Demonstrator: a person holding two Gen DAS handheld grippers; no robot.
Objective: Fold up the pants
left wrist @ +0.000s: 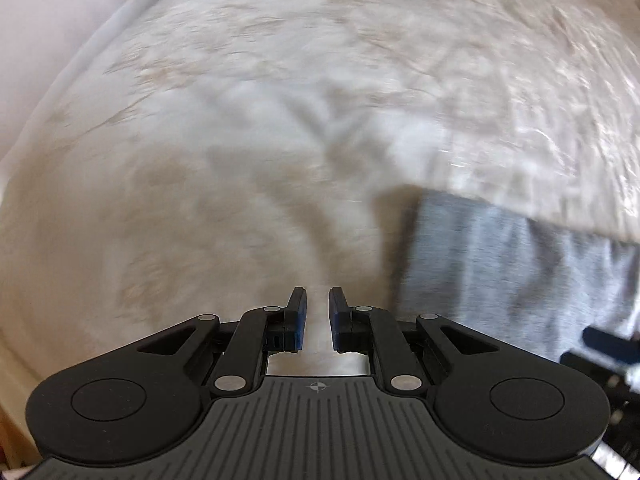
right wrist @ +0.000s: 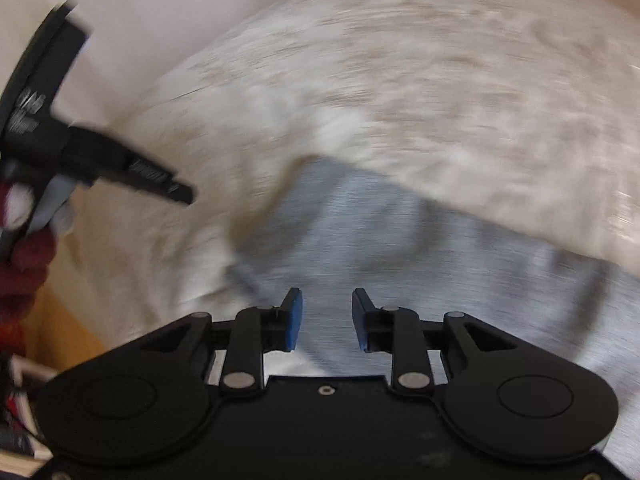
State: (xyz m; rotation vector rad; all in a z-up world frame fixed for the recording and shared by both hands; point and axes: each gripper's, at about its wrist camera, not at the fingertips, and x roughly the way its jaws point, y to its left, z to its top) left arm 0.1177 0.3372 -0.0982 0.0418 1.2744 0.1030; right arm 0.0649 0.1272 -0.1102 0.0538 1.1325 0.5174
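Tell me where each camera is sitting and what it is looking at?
Left wrist: rides the left gripper, facing the pale bedspread; the grey pants lie right.
Right wrist: rides the right gripper, over the pants; the person's hand shows far left.
Both show bedspread and pants, blurred.

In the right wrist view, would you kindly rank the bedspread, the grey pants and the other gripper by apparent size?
1. Bedspread
2. Grey pants
3. Left gripper, though it is cropped and blurred, so its rank is unsure.
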